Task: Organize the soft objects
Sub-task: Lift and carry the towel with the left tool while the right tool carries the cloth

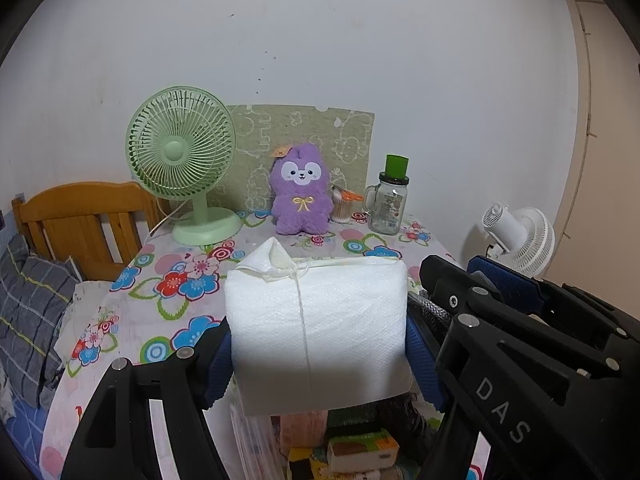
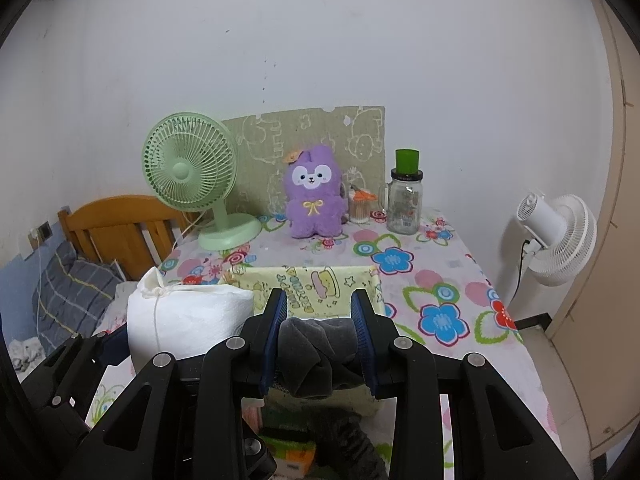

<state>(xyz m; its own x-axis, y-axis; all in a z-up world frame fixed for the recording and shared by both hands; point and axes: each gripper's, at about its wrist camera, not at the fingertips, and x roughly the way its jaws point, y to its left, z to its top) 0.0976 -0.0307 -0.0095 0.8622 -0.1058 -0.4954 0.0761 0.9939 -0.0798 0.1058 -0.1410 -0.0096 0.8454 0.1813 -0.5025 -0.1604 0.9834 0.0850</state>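
Two grippers are loaded above the table's near edge: the left gripper pinches a white tissue pack between its pads, the right gripper clamps a grey sock. Just beyond lies a yellow printed cloth. At the far edge stand a purple plush, a green fan and a glass jar.

Counted on and around the table: two fans, one green desk fan at upper left and one white fan at right; one purple plush toy; one glass jar; one white tissue pack; one grey cloth.
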